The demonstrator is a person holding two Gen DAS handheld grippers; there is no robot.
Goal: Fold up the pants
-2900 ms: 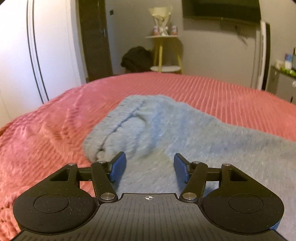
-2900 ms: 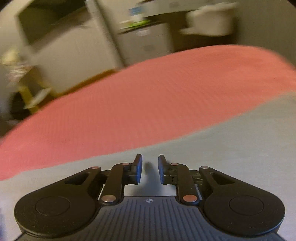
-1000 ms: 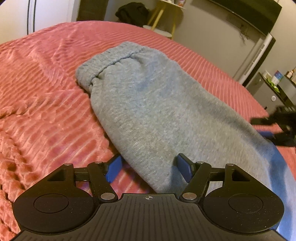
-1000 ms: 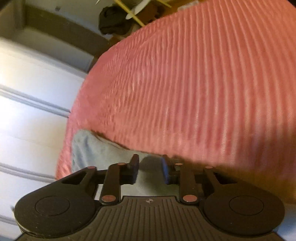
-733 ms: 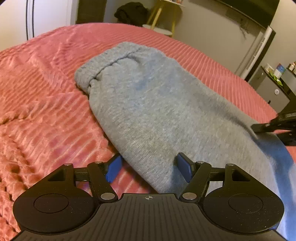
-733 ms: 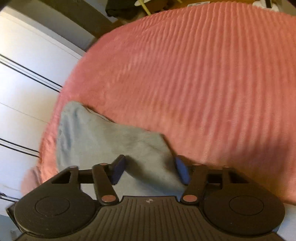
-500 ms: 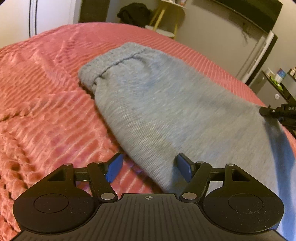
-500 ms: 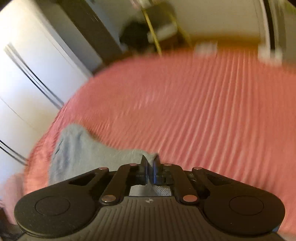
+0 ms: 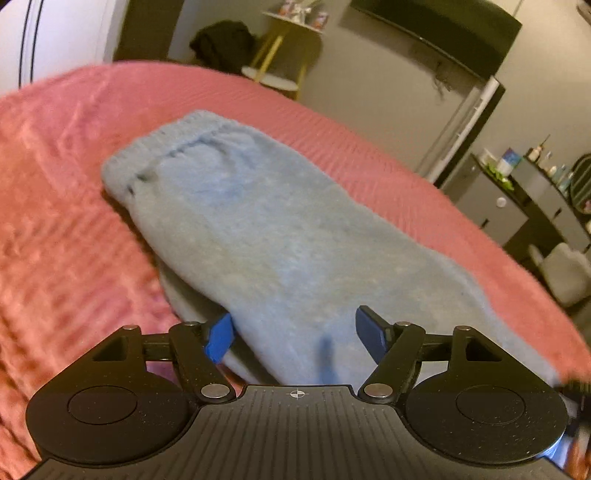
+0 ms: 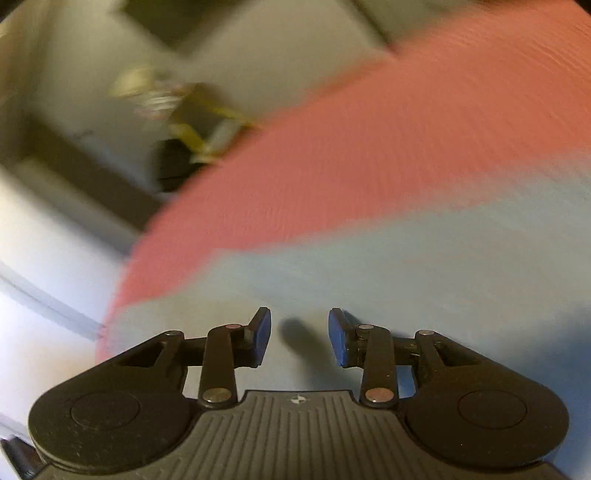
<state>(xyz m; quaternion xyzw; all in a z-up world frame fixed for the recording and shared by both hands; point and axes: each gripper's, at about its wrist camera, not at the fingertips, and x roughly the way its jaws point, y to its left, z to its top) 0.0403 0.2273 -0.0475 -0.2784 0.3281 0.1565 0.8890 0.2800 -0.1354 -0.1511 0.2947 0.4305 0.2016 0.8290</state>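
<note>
You're facing a bed [image 9: 74, 229] under a ribbed pink cover, with grey walls [image 9: 373, 85] behind it. A yellow-legged stand [image 9: 280, 55] sits by a dark heap [image 9: 221, 44], a dark screen [image 9: 436, 29] hangs above, and a cluttered grey dresser [image 9: 517, 199] stands at your right

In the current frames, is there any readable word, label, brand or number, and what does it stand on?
No text can be read.
Bottles on the dresser: any labels are too small and blurred.
Cans on the yellow side table: too small to read.
Left gripper body: only a crosshair mark, no letters.
Right gripper body: the same mark; the room behind is smeared.
Grey pants and pink bedspread: no print visible.
</note>
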